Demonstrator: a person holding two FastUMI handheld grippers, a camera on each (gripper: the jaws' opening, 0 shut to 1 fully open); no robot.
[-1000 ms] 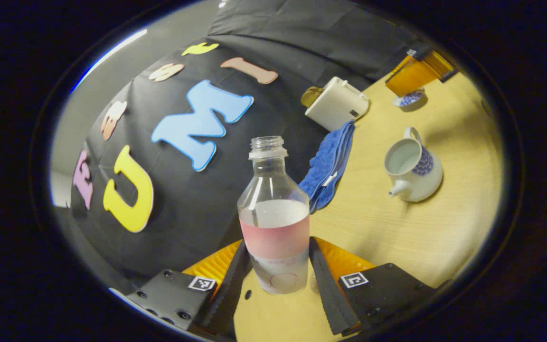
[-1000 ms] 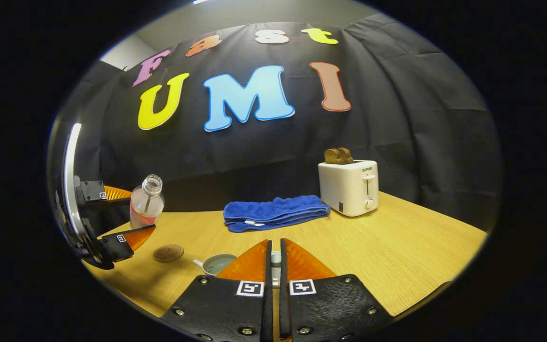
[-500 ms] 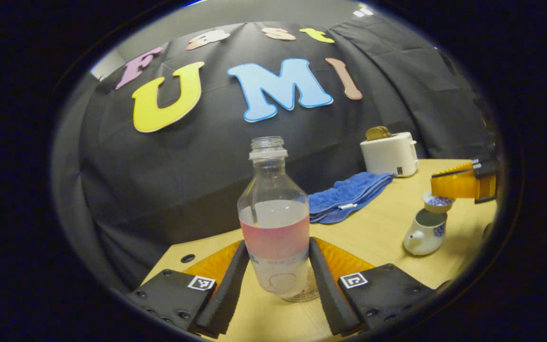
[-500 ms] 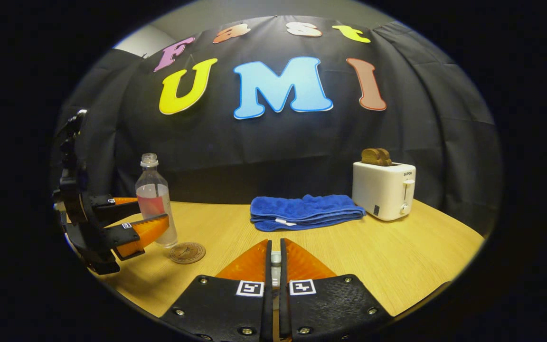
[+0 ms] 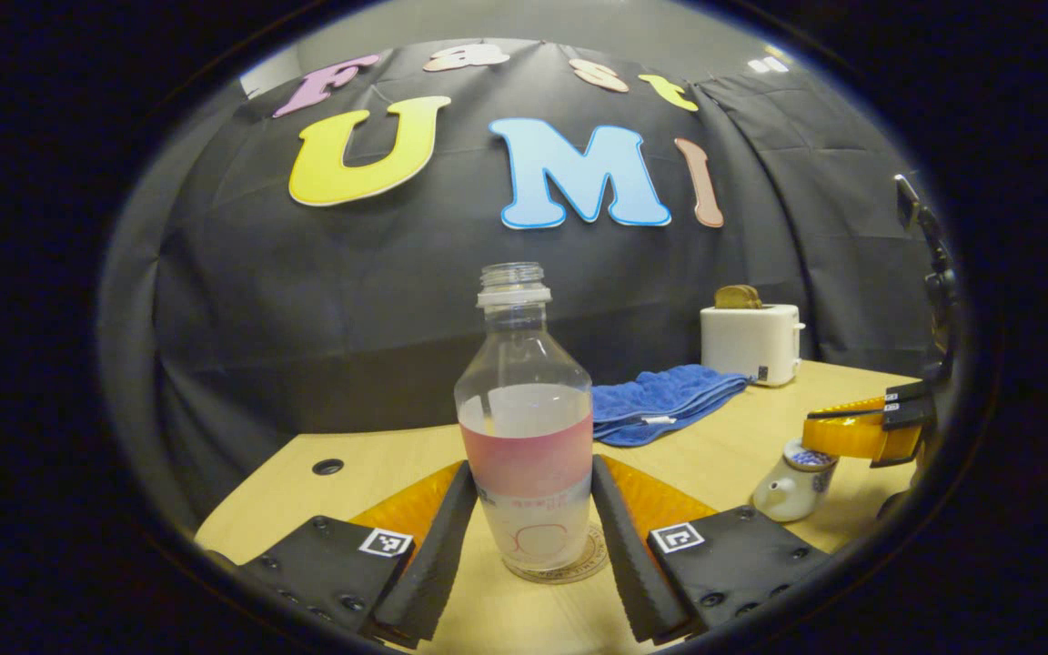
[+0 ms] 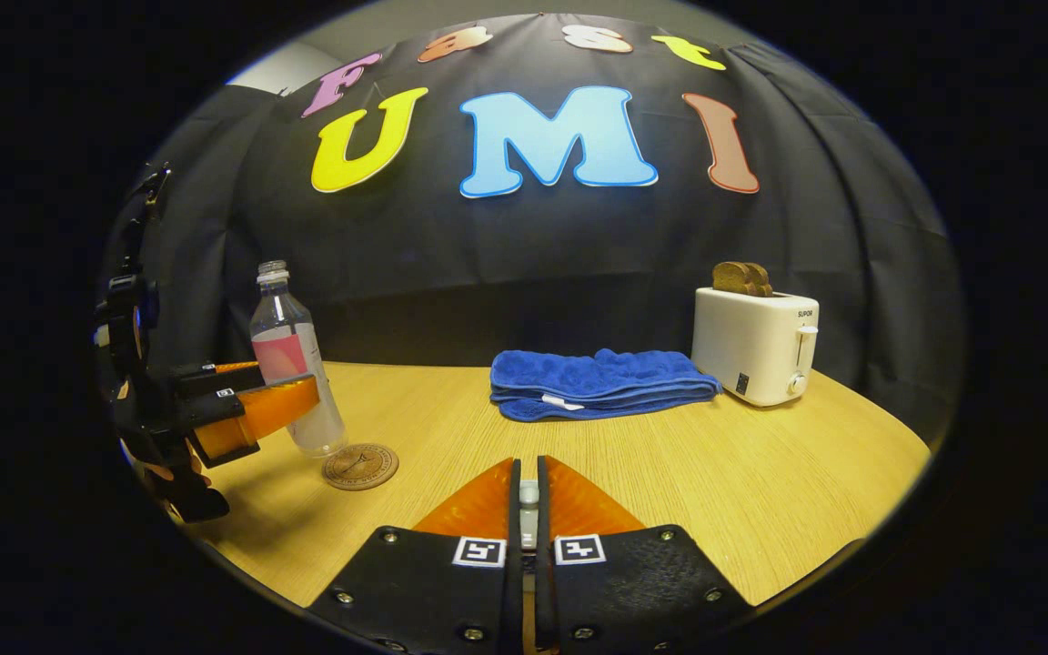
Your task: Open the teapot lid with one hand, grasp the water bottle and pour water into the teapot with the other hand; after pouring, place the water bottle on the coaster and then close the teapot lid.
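Clear plastic water bottle [image 5: 524,428] stands upright between our left jaws, clamped, hovering at the coaster [image 6: 360,466]. Our right jaws pinch the lid [image 5: 811,457] over the teapot [image 5: 788,491]. We advise lowering squarely onto the coaster before releasing.

- We see a light wooden table [image 6: 670,473].
- On it, a white toaster [image 6: 754,346]; a folded blue towel [image 6: 599,382] just left of the toaster; a coaster [image 6: 360,466] and teapot [image 5: 792,491] farther left.
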